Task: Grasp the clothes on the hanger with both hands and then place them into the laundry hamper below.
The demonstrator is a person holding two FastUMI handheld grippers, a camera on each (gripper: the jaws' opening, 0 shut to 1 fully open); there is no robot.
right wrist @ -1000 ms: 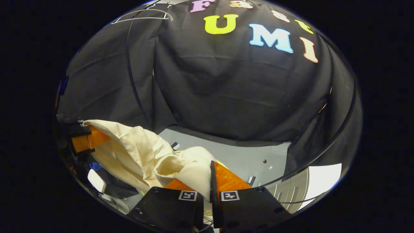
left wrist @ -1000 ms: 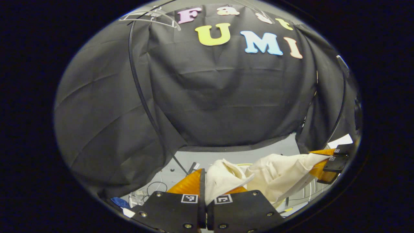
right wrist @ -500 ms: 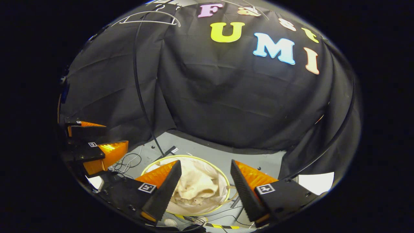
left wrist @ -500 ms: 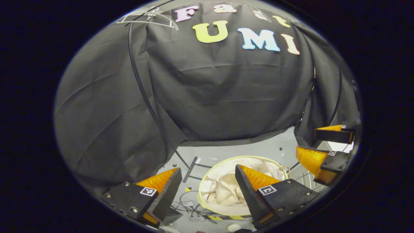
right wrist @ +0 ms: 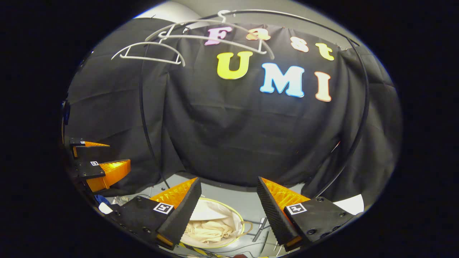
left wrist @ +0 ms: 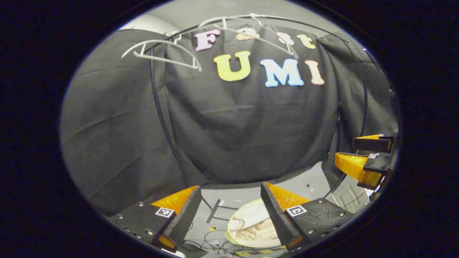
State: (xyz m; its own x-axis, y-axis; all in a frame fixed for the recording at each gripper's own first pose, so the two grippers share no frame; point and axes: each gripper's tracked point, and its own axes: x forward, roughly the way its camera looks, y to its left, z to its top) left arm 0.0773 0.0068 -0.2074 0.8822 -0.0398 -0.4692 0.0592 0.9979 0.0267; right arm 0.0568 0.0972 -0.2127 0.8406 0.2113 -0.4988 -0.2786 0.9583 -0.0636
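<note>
left tongs point(left wrist: 229, 200) wide, empty | right tongs point(right wrist: 227, 195) wide, empty | soft, light cream cloth garment point(right wrist: 209, 229) crumpled in round yellow-rimmed hamper point(right wrist: 235, 209) | grips anywhere by a fold

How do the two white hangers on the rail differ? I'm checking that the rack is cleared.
In the right gripper view, the left hanger hangs lower and looks smaller; the right hanger sits higher on the rail and spreads wider. The left one faces the camera squarely, while the right one is angled. Both are white and bare, and cream clothes lie in the hamper.
</note>
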